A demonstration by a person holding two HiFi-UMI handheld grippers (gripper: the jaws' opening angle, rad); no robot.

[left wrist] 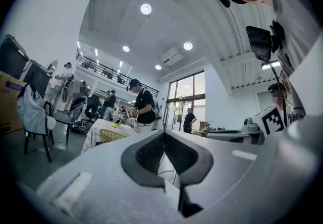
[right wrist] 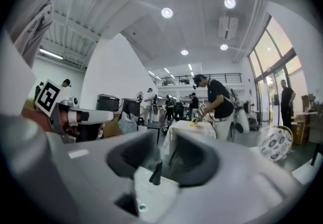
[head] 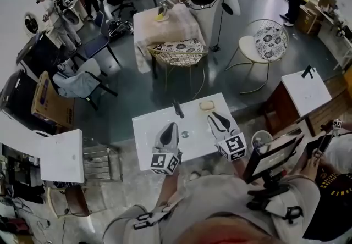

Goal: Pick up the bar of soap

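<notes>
The pale bar of soap (head: 207, 105) lies on the far right part of the white sink top (head: 148, 138), to the right of a black faucet (head: 177, 109). My right gripper (head: 213, 116) hovers just in front of the soap, apart from it, its jaws closed to a narrow slit with nothing in them. My left gripper (head: 171, 125) is over the middle of the sink near the drain (head: 185, 134), shut and empty. In the right gripper view the gripper (right wrist: 165, 140) looks past the faucet (right wrist: 155, 172); the soap is hidden there. In the left gripper view the left gripper's (left wrist: 164, 134) tips touch.
A white cabinet (head: 61, 155) stands left of the sink and a white table (head: 306, 90) to its right. A screen on a stand (head: 272, 155) and a cup (head: 261, 139) sit by my right arm. Two wire chairs (head: 179, 53) and a cloth-covered table with a person stand beyond.
</notes>
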